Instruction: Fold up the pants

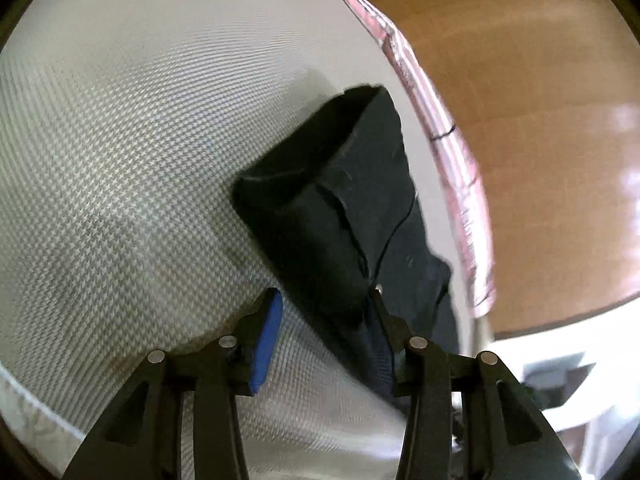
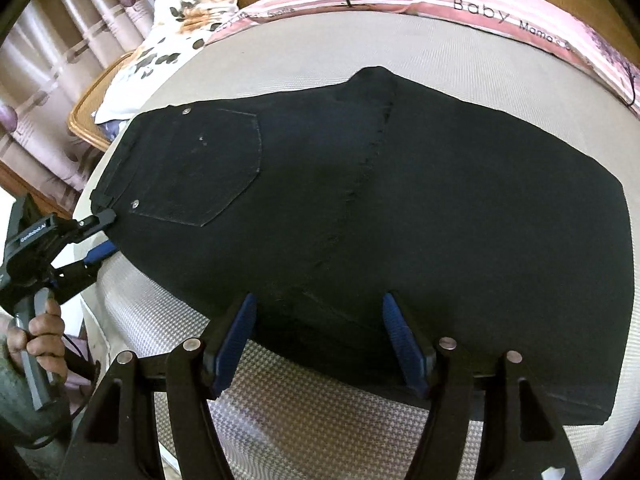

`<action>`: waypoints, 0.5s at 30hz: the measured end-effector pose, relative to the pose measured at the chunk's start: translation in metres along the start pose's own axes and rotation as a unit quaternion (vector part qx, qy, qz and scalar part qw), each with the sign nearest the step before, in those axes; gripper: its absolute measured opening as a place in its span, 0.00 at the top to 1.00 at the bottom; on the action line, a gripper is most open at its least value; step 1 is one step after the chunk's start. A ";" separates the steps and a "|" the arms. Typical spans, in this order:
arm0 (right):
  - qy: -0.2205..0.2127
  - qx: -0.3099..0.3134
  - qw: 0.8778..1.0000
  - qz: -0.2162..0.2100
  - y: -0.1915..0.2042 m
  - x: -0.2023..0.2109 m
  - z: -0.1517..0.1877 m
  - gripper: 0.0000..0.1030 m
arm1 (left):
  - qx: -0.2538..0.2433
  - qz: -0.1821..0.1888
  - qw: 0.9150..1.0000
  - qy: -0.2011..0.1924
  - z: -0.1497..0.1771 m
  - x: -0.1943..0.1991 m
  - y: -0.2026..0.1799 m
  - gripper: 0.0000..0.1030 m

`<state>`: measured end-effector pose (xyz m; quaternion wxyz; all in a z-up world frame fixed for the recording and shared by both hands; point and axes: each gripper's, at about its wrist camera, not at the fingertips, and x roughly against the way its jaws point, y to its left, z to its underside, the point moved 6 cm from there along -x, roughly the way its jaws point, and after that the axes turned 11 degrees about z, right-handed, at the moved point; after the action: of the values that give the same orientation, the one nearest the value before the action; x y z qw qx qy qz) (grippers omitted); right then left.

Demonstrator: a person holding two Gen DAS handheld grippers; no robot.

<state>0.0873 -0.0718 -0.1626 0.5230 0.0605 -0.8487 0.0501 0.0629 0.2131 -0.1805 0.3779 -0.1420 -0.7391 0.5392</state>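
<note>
The black pants (image 2: 400, 208) lie folded on a bed with a grey-white checked cover (image 2: 312, 408). A pink striped blanket (image 2: 460, 4) and a flowery pillow (image 2: 180, 28) sit along the far edge by a brown wooden board (image 1: 520, 80). Curtains (image 2: 68, 36) hang at the side. The left gripper (image 2: 105, 232), held in a hand (image 2: 40, 336), is spread apart at the waist end. The right gripper (image 2: 316, 320) is spread apart over the near edge.

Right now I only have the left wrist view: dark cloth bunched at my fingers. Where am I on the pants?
Observer: At the waistband corner, by the back pocket of the black pants.
Operator: Are the pants flat?
Observer: Yes, spread flat across the grey mat, already folded leg over leg.
Operator: Where is the right gripper?
Observer: The right gripper is open at the near edge, nothing pinched.
</note>
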 end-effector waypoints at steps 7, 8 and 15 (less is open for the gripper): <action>0.006 -0.015 1.000 0.002 0.000 -0.006 -0.008 0.38 | 0.002 0.035 0.999 -0.010 -0.014 -0.008 0.001 0.57; 0.006 -0.015 1.000 0.003 0.000 -0.006 -0.007 0.38 | 0.000 0.034 0.999 -0.010 -0.015 -0.009 0.001 0.57; 0.007 -0.003 1.000 0.012 0.006 -0.008 -0.009 0.35 | 0.015 0.043 0.999 -0.007 -0.018 -0.001 0.008 0.57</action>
<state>0.0982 -0.0642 -0.1659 0.5283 0.0488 -0.8460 0.0541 0.0748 0.2277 -0.1855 0.3514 -0.1638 -0.7267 0.5671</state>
